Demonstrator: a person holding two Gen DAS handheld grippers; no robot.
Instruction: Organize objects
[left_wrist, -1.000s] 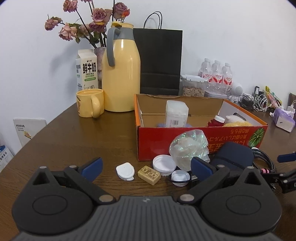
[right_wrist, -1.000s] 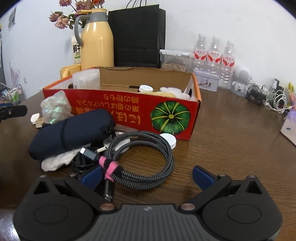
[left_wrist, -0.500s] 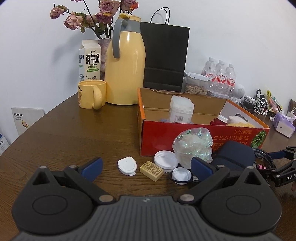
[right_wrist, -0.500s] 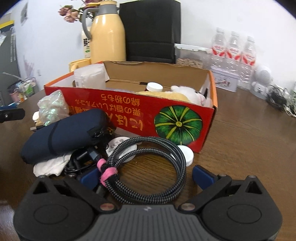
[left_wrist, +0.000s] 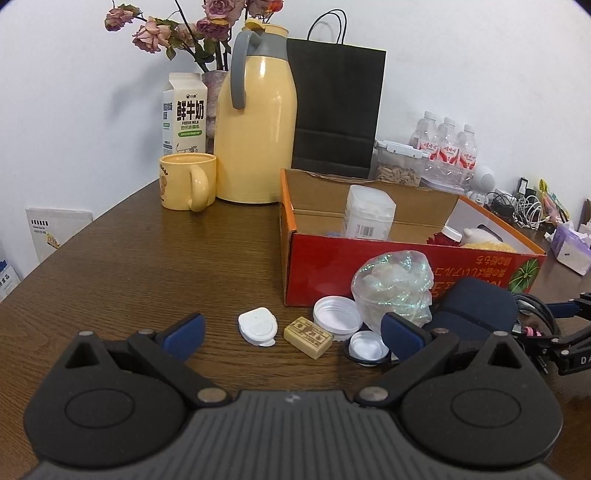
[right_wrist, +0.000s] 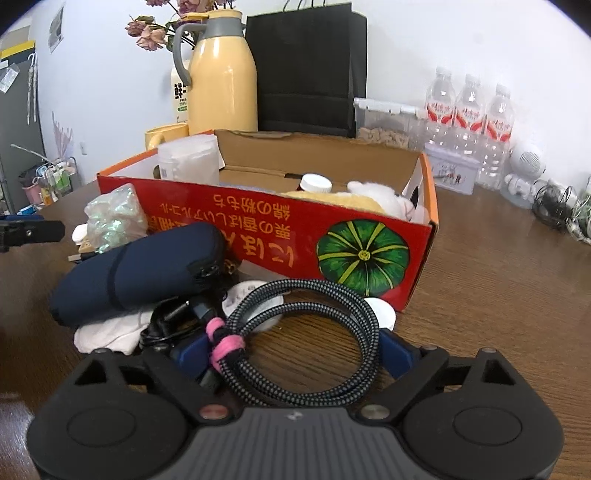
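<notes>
My right gripper is low over the table with a coiled braided cable, bound by a pink tie, lying between its blue fingers. The jaws are closing and the pads stand close at the coil's sides without squeezing it. A navy pouch and a white cloth lie just left of the cable. My left gripper is open above a white flip cap, a tan block and a white lid. The red cardboard box stands behind them, holding a white jar.
A crinkled iridescent bag leans on the box front. A yellow mug, a yellow thermos, a milk carton, a black paper bag and water bottles line the back. Tangled cords lie at the far right.
My right gripper has moved forward over the cable, so the coil now sits between its fingers, which have narrowed a little. The left gripper has stayed in place and open.
</notes>
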